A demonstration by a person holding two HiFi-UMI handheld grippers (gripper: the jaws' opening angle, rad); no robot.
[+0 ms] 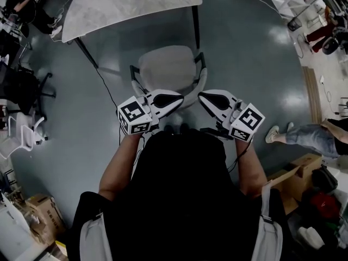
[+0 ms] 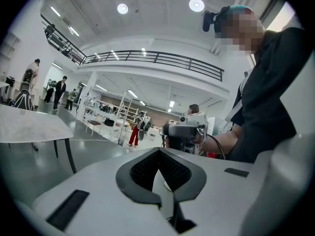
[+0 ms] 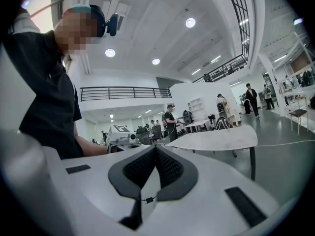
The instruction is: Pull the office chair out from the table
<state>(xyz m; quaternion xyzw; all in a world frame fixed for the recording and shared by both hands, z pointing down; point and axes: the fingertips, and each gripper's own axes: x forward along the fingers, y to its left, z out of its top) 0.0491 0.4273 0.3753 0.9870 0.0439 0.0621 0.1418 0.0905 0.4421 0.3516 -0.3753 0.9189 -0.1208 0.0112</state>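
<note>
The pale grey office chair [image 1: 169,68] stands on the floor just in front of me, its seat a little short of the white marble-top table [image 1: 130,4]. My left gripper [image 1: 181,100] and right gripper [image 1: 200,97] hover over the chair's near side, by its backrest, tips turned toward each other with a small gap between them. Both are shut with nothing held. The left gripper view shows its dark ribbed pads [image 2: 142,168] closed and the right gripper [image 2: 184,129] opposite. The right gripper view shows shut pads [image 3: 170,168], the table [image 3: 216,139] beyond and the left gripper [image 3: 118,133].
A dark cable [image 1: 109,99] trails over the grey floor left of the chair. Black chairs [image 1: 22,86] stand at the far left, cardboard boxes [image 1: 296,173] at the right, and a seated person's legs [image 1: 304,135] reach in from the right edge.
</note>
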